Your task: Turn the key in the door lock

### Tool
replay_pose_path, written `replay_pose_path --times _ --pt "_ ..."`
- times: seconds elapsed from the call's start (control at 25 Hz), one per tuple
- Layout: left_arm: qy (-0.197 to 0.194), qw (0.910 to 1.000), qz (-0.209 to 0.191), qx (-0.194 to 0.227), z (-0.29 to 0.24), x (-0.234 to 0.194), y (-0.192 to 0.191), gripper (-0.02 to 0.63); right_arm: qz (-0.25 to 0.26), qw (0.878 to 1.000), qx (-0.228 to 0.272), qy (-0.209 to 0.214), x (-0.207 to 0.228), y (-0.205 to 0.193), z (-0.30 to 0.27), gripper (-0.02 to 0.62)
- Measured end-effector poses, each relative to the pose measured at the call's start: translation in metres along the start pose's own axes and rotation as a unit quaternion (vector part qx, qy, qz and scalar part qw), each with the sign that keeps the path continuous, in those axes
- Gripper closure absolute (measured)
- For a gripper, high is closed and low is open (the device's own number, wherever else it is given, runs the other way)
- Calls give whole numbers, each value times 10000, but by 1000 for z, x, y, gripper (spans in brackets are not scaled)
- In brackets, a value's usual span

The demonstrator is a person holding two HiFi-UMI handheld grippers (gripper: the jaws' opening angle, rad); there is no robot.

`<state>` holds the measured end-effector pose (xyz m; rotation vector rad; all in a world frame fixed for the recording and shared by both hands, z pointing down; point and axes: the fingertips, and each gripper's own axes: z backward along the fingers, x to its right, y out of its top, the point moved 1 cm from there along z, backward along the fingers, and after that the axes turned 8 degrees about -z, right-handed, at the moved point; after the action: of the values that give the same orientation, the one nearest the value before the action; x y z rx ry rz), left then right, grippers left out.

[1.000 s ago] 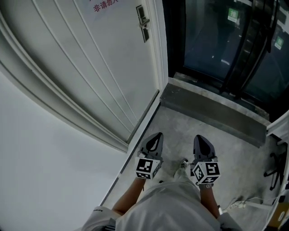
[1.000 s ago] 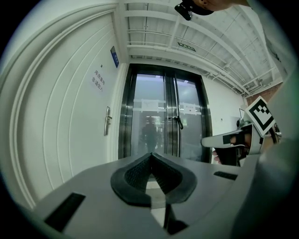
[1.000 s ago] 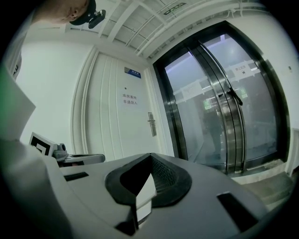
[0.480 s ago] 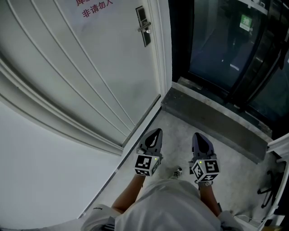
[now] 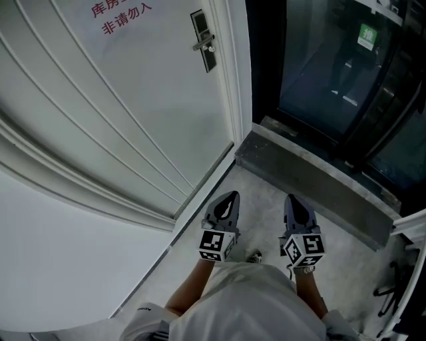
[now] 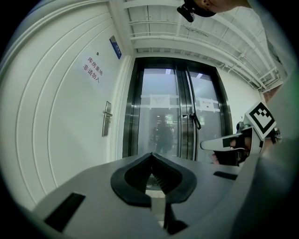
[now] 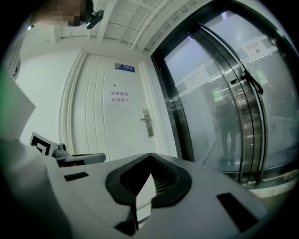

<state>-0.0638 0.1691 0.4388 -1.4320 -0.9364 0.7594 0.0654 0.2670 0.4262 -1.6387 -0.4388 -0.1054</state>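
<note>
The lock (image 5: 203,41) sits on the door (image 5: 146,113) at 12 o'clock, well apart from the left gripper (image 5: 231,197) and right gripper (image 5: 291,198), both clenched on nothing. Best to step closer, raise one gripper level with the lock, and open it before reaching. No key can be made out yet.

Office-building corridor — signed white door (image 5: 133,100), glass doors (image 5: 313,60), concrete floor (image 5: 263,196)

Two grippers (image 5: 229,200) (image 5: 293,202), one white door (image 5: 133,113), one lock (image 5: 202,40), one red notice (image 5: 123,9)

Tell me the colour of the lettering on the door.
Red lettering on a white door, clearest in the head view.
</note>
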Motion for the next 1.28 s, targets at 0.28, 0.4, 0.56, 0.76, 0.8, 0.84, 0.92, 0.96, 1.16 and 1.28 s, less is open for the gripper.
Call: replay_pose_path --times 0.28,0.4,0.56,0.76,0.8,0.84,0.92,0.96,1.16,1.28 --pt "122 9999 40 38 -48 -21 1 597 89 9999 -47 -43 29 11 -40 606" --pt "52 9999 51 136 -72 -33 6 597 115 9999 -30 -62 38 18 -65 606" --pt "83 9997 71 211 -108 -52 9 597 209 9997 -107 72 43 24 -107 606" --pt "185 9994 126 268 -152 -87 14 597 333 9991 -118 242 45 41 -164 606" --pt "183 9994 128 281 -161 -94 16 597 340 9991 -98 247 46 45 -174 606" --pt "165 9993 130 294 -170 -100 19 597 339 9991 -74 241 47 49 -184 606" --pt "89 9996 80 238 -186 -113 21 597 321 9992 -8 230 50 55 -205 606" --pt "61 9997 33 216 -194 -120 21 597 309 9993 18 224 50 57 -215 606" --pt "141 9990 -82 423 -224 -153 30 597 329 9991 5 258 51 57 -262 606" --pt "286 9987 -62 417 -231 -173 29 597 352 9986 -7 403 45 59 -287 606"
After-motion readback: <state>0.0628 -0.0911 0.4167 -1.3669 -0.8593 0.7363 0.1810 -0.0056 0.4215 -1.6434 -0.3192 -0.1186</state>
